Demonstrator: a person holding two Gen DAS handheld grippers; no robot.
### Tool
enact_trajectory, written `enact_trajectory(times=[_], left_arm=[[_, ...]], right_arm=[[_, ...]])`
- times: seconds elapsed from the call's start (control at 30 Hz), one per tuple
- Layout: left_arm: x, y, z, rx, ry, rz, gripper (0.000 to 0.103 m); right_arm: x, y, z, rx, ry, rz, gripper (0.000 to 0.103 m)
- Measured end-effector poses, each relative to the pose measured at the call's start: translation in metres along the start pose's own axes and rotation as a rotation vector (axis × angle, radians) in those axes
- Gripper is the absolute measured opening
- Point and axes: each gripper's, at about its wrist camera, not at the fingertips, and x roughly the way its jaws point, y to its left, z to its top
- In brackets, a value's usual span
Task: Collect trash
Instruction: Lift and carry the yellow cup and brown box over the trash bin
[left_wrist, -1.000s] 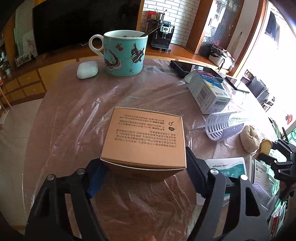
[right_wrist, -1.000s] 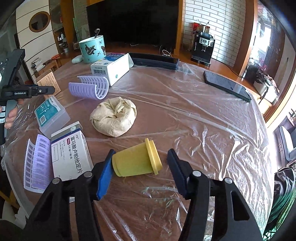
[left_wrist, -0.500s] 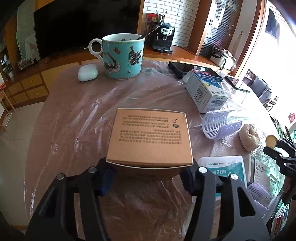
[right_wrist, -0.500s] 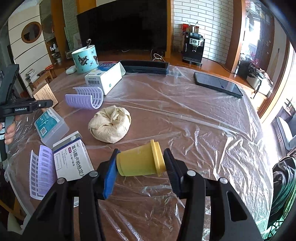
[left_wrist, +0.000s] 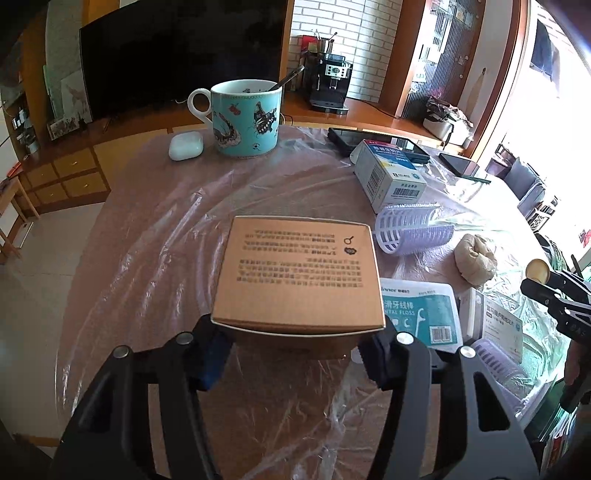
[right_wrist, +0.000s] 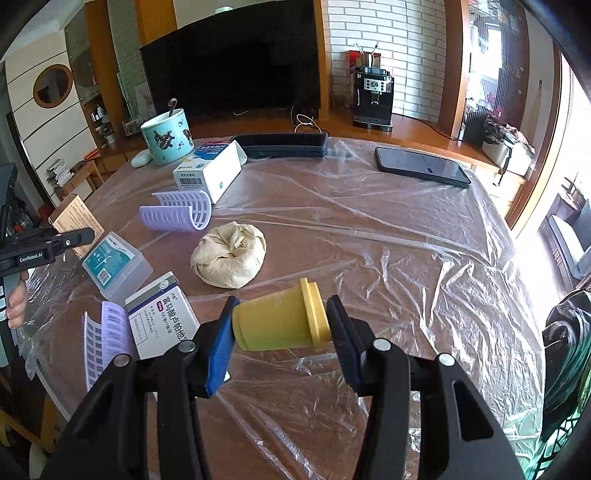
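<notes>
My left gripper (left_wrist: 295, 350) is shut on a brown cardboard box (left_wrist: 299, 273) with printed text on top, held above the plastic-covered table (left_wrist: 155, 229). The same box (right_wrist: 75, 221) shows at the left edge of the right wrist view. My right gripper (right_wrist: 280, 332) is shut on a yellow plastic cup (right_wrist: 280, 321) lying sideways between the pads, lifted off the table. A crumpled beige paper wad (right_wrist: 229, 254) lies just beyond the cup; it also shows in the left wrist view (left_wrist: 474, 258).
On the table are a teal mug (left_wrist: 245, 118), a white earbud case (left_wrist: 185, 146), white medicine boxes (right_wrist: 208, 173) (right_wrist: 162, 325), purple ribbed plastic pieces (right_wrist: 177, 214), a floss box (right_wrist: 114, 262), a phone (right_wrist: 421, 166) and a dark case (right_wrist: 284, 146).
Both grippers closed from open: the left onto the brown box, the right onto the yellow cup. Both objects have then risen off the table.
</notes>
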Motion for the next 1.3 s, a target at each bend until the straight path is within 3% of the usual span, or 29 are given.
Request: enact_trajectory(times=[0.5,1.3], left_arm=[[-0.049,-0.026,-0.031,0.001,-0.05,-0.066,0.059],[-0.09,-0.064,-0.092,0.086,-0.031,-0.104,0.059]], right_arm=[[-0.039,0.025,-0.01,0.005,-0.045,0.103,0.048],[-0.083,0.064,-0.059,-0.034,-0.027,0.191,0.048]])
